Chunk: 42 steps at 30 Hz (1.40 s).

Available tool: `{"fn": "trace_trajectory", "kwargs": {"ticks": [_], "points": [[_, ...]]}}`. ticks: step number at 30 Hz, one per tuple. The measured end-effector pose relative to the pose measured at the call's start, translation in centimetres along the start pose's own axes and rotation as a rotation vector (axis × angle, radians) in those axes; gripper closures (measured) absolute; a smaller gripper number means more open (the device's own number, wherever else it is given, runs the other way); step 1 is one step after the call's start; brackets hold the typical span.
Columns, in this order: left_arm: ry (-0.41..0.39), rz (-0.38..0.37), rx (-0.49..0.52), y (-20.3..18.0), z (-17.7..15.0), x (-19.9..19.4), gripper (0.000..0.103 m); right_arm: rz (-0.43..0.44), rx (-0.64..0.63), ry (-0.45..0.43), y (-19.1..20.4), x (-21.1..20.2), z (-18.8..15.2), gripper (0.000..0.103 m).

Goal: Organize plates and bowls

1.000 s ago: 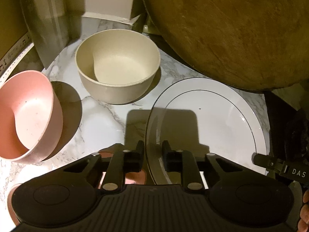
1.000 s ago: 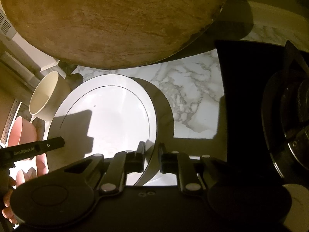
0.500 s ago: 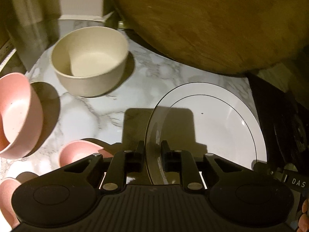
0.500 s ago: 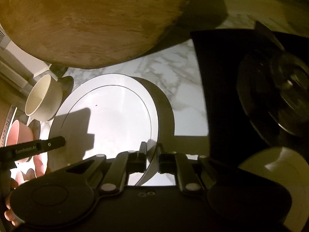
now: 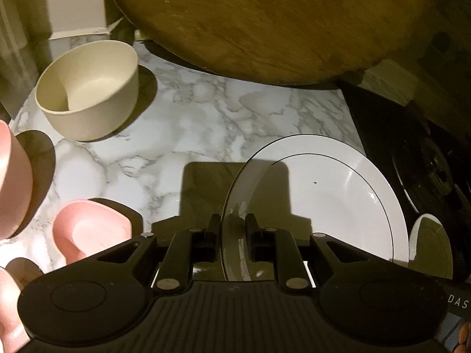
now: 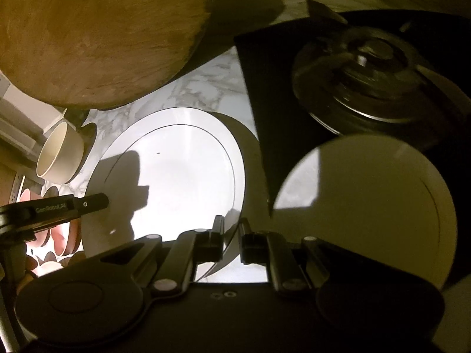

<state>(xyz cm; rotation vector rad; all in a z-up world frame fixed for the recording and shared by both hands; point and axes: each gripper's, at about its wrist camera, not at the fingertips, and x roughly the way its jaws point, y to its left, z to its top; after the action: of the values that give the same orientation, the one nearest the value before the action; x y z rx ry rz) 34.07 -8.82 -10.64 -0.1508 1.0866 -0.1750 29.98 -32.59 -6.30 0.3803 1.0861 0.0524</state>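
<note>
A large white plate [image 5: 323, 194] with a thin dark ring hangs tilted over the marble counter [image 5: 191, 117], held from both sides. My left gripper [image 5: 232, 223] is shut on its left rim. My right gripper [image 6: 231, 226] is shut on the right rim of the same plate [image 6: 182, 170]. A second pale plate [image 6: 368, 200] lies lower right, at the edge of the black stove, and shows as a sliver of plate [image 5: 429, 247] in the left wrist view. A cream bowl [image 5: 88, 88] stands upper left, with pink bowls [image 5: 88, 229] near the left edge.
A big round wooden board [image 5: 265, 20] leans at the back, above the counter. The black stove [image 6: 368, 73] with its burner fills the right side. Another pink bowl [image 5: 11, 182] sits at the far left. A pale wall corner is behind the cream bowl [image 6: 59, 153].
Both grippers have carried the plate rightward toward the stove. The cream and pink bowls have slid left in view, and the second plate by the stove has come into sight.
</note>
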Motion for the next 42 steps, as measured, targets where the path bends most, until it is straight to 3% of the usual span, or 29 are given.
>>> {"fn": "trace_trajectory", "kwargs": {"ticks": [13,23,35,39,42], "points": [[0.009,0.001,0.027,-0.6,-0.6,-0.6,0.086,-0.014,0.043,0.009,-0.9,-1.1,-1.2,0.093],[-0.032,0.024,0.016,-0.1,-1.3,-2.9,0.086,-0.016,0.004,-0.025,-0.2,-2.6,-1.5,0.077],[-0.099,-0.066,0.061,-1.9,-4.4,-8.3,0.084,0.018,-0.091,-0.130,0.6,-6.5,-3.2,0.064],[-0.123,-0.100,0.074,-2.7,-6.0,-10.0,0.072,0.019,-0.112,-0.167,0.8,-8.1,-4.2,0.059],[-0.141,-0.114,0.077,-3.2,-7.3,-11.2,0.051,0.020,-0.120,-0.194,0.8,-9.3,-5.2,0.054]]}}
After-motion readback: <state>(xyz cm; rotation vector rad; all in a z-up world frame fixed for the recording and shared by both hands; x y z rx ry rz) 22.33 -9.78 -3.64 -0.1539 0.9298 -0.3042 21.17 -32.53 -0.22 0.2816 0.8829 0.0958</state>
